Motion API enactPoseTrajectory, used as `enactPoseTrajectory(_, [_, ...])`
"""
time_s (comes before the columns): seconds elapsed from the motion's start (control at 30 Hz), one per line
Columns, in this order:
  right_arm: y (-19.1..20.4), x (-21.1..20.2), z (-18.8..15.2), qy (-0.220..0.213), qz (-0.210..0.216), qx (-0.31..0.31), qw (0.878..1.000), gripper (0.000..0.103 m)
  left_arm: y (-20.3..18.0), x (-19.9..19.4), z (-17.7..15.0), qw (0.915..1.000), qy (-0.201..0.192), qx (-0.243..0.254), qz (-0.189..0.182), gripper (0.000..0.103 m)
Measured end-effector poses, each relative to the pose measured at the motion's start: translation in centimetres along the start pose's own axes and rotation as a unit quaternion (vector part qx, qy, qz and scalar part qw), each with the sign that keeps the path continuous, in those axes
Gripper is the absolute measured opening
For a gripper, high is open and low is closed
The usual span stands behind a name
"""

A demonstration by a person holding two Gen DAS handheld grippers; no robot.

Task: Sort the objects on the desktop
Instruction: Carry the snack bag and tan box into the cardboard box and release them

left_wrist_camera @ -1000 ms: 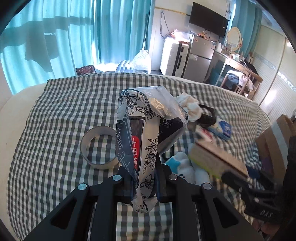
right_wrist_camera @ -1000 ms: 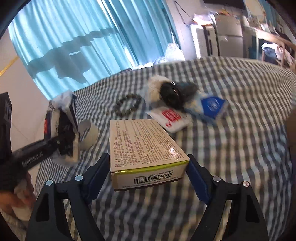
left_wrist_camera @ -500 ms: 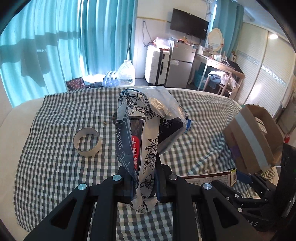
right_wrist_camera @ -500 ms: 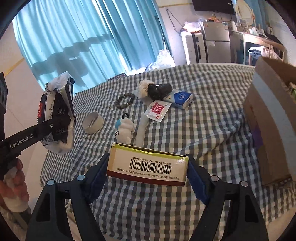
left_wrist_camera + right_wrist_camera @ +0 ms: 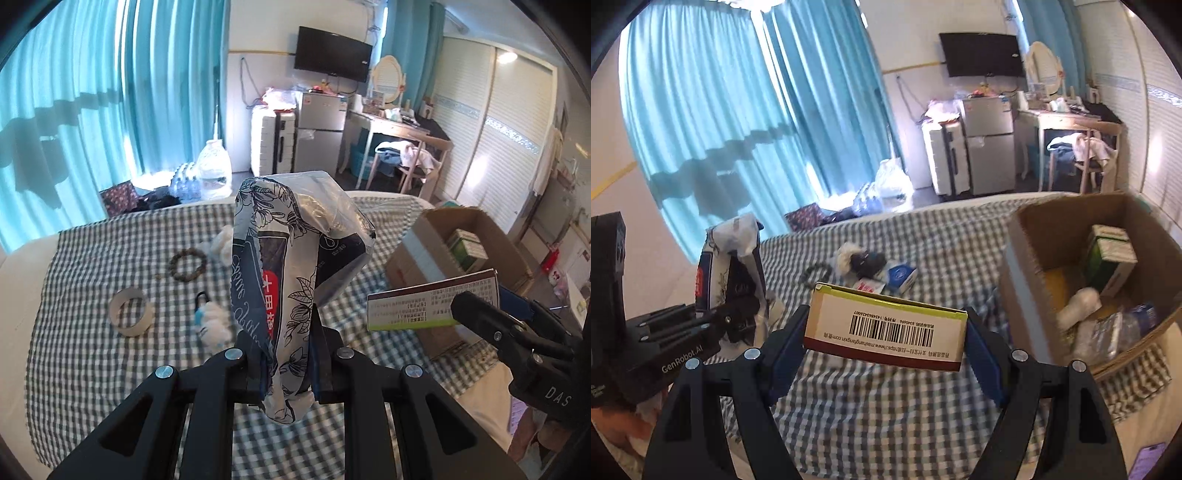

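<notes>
My left gripper (image 5: 286, 363) is shut on a floral-printed plastic packet (image 5: 284, 266), held upright above the checked bed cover; the packet also shows in the right wrist view (image 5: 731, 269). My right gripper (image 5: 886, 339) is shut on a flat medicine box (image 5: 886, 326) with a barcode, held in the air left of an open cardboard box (image 5: 1027, 229). The medicine box (image 5: 424, 304) and cardboard box (image 5: 417, 243) also show in the left wrist view. The cardboard box holds a green-white carton (image 5: 1108, 254) and a plastic bottle (image 5: 1123, 328).
On the checked cover (image 5: 92, 258) lie a tape roll (image 5: 131, 312), a bead bracelet (image 5: 187, 264), a small white plush keychain (image 5: 210, 321), a blue-white packet (image 5: 901, 275), a red-white sachet (image 5: 866, 286) and a black-and-white fluffy item (image 5: 857, 258).
Both grippers have risen and drawn back from the cover, each keeping its object. The cardboard box has come into fuller view on the right, its inside now visible.
</notes>
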State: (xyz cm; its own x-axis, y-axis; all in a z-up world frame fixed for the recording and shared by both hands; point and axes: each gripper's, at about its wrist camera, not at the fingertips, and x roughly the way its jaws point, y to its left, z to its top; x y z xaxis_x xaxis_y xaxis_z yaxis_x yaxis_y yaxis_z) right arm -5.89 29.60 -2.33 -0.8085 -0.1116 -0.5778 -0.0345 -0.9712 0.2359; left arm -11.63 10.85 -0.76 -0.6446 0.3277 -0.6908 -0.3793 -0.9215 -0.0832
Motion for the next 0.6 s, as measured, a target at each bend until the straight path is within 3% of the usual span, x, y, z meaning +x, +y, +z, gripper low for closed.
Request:
enactPoseTrajectory(0.17, [-3.8,-3.0,2.3,-0.037,-0.025,0.027,0.999,0.078,-5.4,0.8,3.4,0.9989,-0.011,0.029,-0.037,0.016])
enactPoseTrajectory(0.27, [-6.4,-4.7,3.8,-0.052,-0.068,0.031,0.996,0.078,-9.3,1.6,5.5,0.9943,-0.015,0.036,-0.099,0.016])
enactPoseTrajectory(0.33, [-8.8,-5.5,4.7,-0.064,-0.093,0.04,0.993,0.078,-11.8,2.4,6.4,0.9917,-0.016,0.052,-0.117,0.016])
enactPoseTrajectory(0.6, [-18.0,-5.2,6.3,-0.051,-0.154,0.087,0.983,0.078,-22.0,6.6,7.5,0.979,0.004,0.104,-0.175,0.016])
